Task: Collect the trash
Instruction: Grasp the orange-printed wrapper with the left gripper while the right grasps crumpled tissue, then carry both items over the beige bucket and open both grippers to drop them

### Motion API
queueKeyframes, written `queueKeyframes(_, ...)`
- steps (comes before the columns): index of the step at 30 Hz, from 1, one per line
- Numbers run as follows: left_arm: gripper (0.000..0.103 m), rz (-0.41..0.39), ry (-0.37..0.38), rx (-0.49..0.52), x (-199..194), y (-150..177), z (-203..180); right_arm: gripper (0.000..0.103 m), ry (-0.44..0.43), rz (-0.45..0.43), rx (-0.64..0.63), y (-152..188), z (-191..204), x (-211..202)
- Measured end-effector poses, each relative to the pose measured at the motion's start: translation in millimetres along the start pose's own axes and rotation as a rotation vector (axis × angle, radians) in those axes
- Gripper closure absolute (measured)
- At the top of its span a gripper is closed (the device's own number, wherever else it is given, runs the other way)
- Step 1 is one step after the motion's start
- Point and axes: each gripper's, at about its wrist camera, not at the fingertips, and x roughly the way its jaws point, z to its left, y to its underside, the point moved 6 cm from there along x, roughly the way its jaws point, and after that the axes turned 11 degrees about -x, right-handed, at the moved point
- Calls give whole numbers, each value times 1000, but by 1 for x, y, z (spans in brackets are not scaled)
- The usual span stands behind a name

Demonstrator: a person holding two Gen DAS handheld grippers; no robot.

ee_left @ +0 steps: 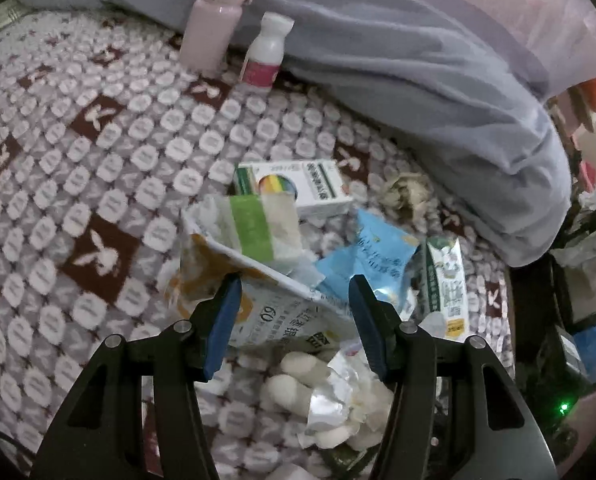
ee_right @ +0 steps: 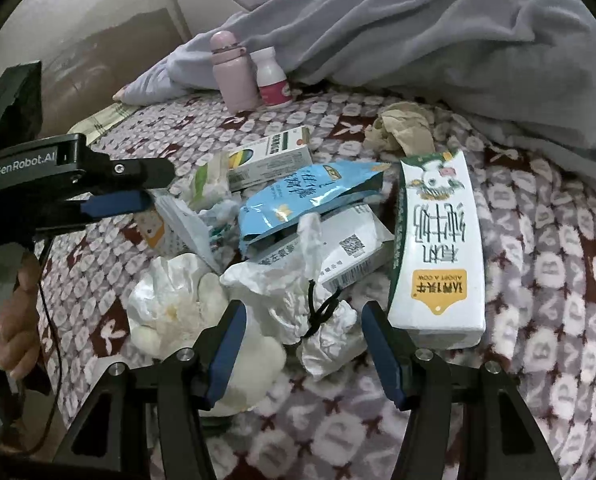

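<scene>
Both grippers, left (ee_left: pixel 293 300) and right (ee_right: pixel 302 330), hang spread and empty over the trash pile (ee_right: pixel 298 240) on the bed (ee_right: pixel 538 240), beside the milk carton (ee_right: pixel 438 240); I'd guess the right must next drop and close on the crumpled wrapper (ee_right: pixel 298 304).

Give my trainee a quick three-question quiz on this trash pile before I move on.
1. True or false: the right gripper is shut on the milk carton.
2. Which stands upright beside the pink bottle? A) white bottle B) blue pouch C) crumpled brown paper
3. Fill in: the trash lies on a patterned ____.

Key: 1 false, it is open and holds nothing; 2 A; 3 blanket.
</scene>
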Motion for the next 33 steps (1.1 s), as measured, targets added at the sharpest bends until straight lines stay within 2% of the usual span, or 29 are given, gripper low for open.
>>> queueKeyframes(4,49,50,-1,-14,15,6,-3,45,-10,-6,13,0,4,4)
queueKeyframes(6,49,55,7,-1,19,10,-8,60,-13,-16,18,1,3,1)
queueKeyframes(7,50,56,8,12,20,12,-10,62,-8,-21,17,1,3,-2)
queueKeyframes(8,54,55,8,24,21,13,-11,69,-7,-25,17,2,3,-5)
queueKeyframes(9,72,55,21,37,20,14,-13,72,-9,-32,18,3,2,-9)
queueKeyframes(10,83,63,35,47,18,14,-14,72,-10,-42,22,4,1,-14)
queueKeyframes(14,95,26,60,58,-4,10,-11,76,-8,-78,25,6,3,-34)
queueKeyframes(23,96,-35,116,177,-69,19,-25,77,9,-164,51,15,7,-91)
queueKeyframes(33,96,-32,132,321,-79,77,-77,77,72,-194,106,45,-6,-139)
